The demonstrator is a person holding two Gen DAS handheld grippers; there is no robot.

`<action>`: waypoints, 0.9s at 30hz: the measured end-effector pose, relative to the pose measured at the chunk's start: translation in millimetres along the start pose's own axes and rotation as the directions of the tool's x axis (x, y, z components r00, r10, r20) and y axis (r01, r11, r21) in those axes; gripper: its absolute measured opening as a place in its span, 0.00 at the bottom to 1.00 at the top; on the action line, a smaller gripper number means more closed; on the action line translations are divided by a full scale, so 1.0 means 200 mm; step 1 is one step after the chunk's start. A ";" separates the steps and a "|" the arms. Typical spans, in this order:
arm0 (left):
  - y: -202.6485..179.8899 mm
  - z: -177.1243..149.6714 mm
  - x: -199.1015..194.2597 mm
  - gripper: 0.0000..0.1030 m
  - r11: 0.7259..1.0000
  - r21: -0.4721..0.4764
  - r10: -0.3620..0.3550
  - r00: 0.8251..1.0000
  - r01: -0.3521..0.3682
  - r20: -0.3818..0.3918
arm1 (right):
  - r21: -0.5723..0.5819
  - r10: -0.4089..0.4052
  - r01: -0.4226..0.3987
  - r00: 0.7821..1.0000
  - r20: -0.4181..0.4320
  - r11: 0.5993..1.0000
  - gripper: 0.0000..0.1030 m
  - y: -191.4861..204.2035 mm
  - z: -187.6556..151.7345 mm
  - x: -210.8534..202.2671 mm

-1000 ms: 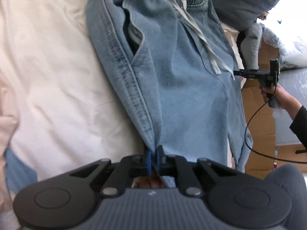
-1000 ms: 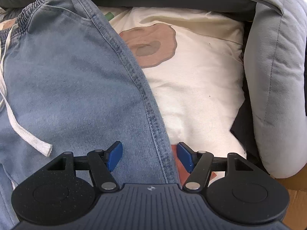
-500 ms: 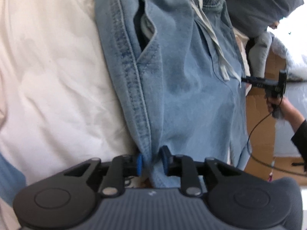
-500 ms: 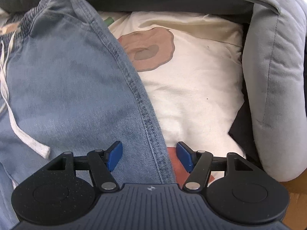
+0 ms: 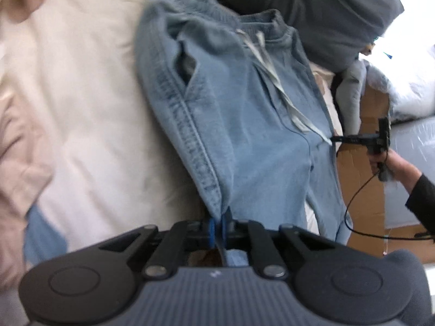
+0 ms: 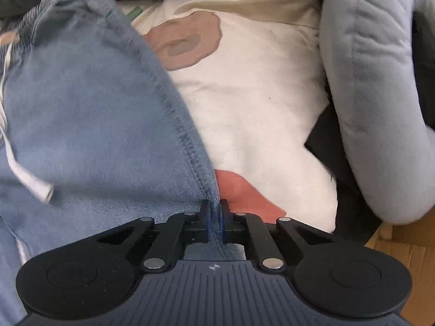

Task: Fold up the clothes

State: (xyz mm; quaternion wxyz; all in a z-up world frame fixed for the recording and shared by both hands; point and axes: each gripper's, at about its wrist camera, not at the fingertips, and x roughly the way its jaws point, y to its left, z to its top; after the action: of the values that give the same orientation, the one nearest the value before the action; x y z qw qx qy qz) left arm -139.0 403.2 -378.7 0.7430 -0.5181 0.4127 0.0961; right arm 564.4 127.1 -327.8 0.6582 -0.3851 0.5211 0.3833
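Light blue denim trousers (image 5: 244, 135) with an elastic waistband and a white drawstring (image 5: 274, 87) lie on a cream bedspread (image 5: 89, 114), waistband at the far end. My left gripper (image 5: 217, 224) is shut on the trousers' left side seam. In the right wrist view the same trousers (image 6: 89, 125) fill the left half, and my right gripper (image 6: 214, 217) is shut on their right side seam. The right gripper (image 5: 337, 139) also shows in the left wrist view, held by a hand in a dark sleeve.
A dark grey garment (image 5: 326, 13) lies beyond the waistband. A grey padded cushion (image 6: 375, 95) borders the bedspread (image 6: 258, 95) on the right, with cardboard (image 5: 361, 190) below it. A pink cloth (image 5: 16, 146) lies at the left edge. A black cable (image 5: 353, 203) hangs from the right gripper.
My right gripper has closed from wide open onto the trousers' side seam. My left gripper loosened for a moment and pinches the left seam again; the trousers have shifted in view.
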 end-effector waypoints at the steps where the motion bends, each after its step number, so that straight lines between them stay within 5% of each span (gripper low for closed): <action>1: 0.01 0.00 -0.01 0.05 1.000 -0.001 0.002 1.000 -0.002 -0.009 | 0.004 -0.001 0.001 1.000 -0.005 1.000 0.00 0.00 -0.01 -0.01; 21: -0.09 0.06 -0.11 0.05 0.999 -0.001 -0.034 0.997 0.034 -0.075 | 0.076 -0.021 0.027 0.996 -0.085 0.997 0.00 0.16 -0.16 -0.20; 27: -0.08 0.12 0.03 0.08 0.994 -0.012 0.106 0.983 -0.109 -0.147 | 0.087 -0.023 0.035 0.990 -0.139 0.996 0.01 0.17 -0.20 -0.11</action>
State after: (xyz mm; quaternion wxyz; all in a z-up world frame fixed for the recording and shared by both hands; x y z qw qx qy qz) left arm -114.2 415.8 -368.9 0.6990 -0.5082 0.4926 0.1021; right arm 514.5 102.4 -315.7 0.6426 -0.3886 0.5762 0.3226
